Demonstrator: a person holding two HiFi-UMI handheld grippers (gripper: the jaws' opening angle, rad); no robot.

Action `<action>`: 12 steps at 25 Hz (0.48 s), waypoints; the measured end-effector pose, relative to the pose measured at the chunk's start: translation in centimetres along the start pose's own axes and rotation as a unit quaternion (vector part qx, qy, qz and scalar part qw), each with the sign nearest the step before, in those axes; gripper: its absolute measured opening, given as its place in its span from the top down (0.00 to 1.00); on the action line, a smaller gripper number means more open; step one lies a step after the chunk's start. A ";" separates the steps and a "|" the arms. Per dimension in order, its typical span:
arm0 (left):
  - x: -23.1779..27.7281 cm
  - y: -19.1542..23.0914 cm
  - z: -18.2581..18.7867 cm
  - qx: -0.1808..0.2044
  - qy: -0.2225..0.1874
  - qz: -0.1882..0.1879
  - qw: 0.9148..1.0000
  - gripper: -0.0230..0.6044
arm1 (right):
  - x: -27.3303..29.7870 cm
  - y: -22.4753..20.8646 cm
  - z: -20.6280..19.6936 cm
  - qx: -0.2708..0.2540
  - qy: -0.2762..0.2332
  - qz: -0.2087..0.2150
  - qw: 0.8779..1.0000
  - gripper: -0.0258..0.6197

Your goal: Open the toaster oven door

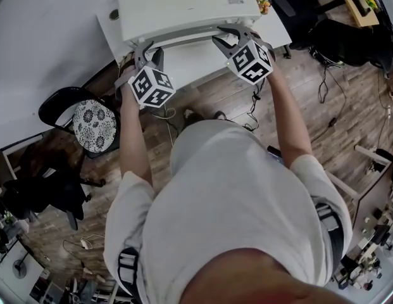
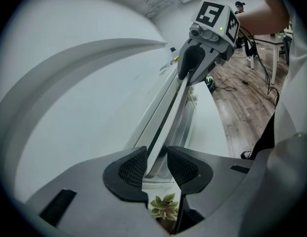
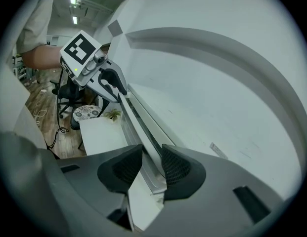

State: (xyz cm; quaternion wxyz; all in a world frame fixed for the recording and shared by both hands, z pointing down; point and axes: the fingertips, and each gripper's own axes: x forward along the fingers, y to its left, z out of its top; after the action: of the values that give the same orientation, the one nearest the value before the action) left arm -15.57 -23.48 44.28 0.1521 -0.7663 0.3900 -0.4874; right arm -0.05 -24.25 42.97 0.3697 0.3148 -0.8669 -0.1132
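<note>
A white toaster oven (image 1: 183, 2) stands on a white table (image 1: 275, 33), seen from above in the head view. Its long pale door handle (image 1: 187, 35) runs along the front edge. My left gripper (image 1: 149, 50) straddles the handle's left end and my right gripper (image 1: 229, 38) its right end. In the left gripper view the handle (image 2: 168, 107) passes between the spread pads of the left gripper (image 2: 157, 166), with a gap on one side. The right gripper (image 3: 152, 166) likewise has the handle (image 3: 138, 115) between loose pads. How far the door stands out I cannot tell.
A black chair with a patterned cushion (image 1: 92, 124) stands left of the person. Cables (image 1: 253, 106) trail over the wooden floor under the table. A small potted plant (image 2: 164, 206) sits below the left gripper. More chairs and gear crowd the far right (image 1: 348, 37).
</note>
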 end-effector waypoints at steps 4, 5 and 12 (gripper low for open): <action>-0.1 -0.2 0.0 0.000 0.000 0.001 1.000 0.74 | -0.2 0.1 0.0 0.014 -0.012 -0.004 1.000 0.77; -0.1 -0.3 0.0 0.002 0.002 0.001 1.000 0.74 | -0.3 0.1 -0.1 0.017 -0.014 -0.005 1.000 0.77; -0.3 -1.1 -0.1 -0.005 0.004 -0.006 1.000 0.74 | -0.8 0.7 -0.4 0.027 -0.023 -0.003 0.999 0.76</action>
State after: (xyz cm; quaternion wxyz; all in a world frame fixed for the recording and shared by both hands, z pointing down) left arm -15.18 -22.56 44.82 0.1437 -0.7677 0.3880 -0.4893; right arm 0.30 -23.23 43.10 0.3409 0.3243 -0.8769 -0.0981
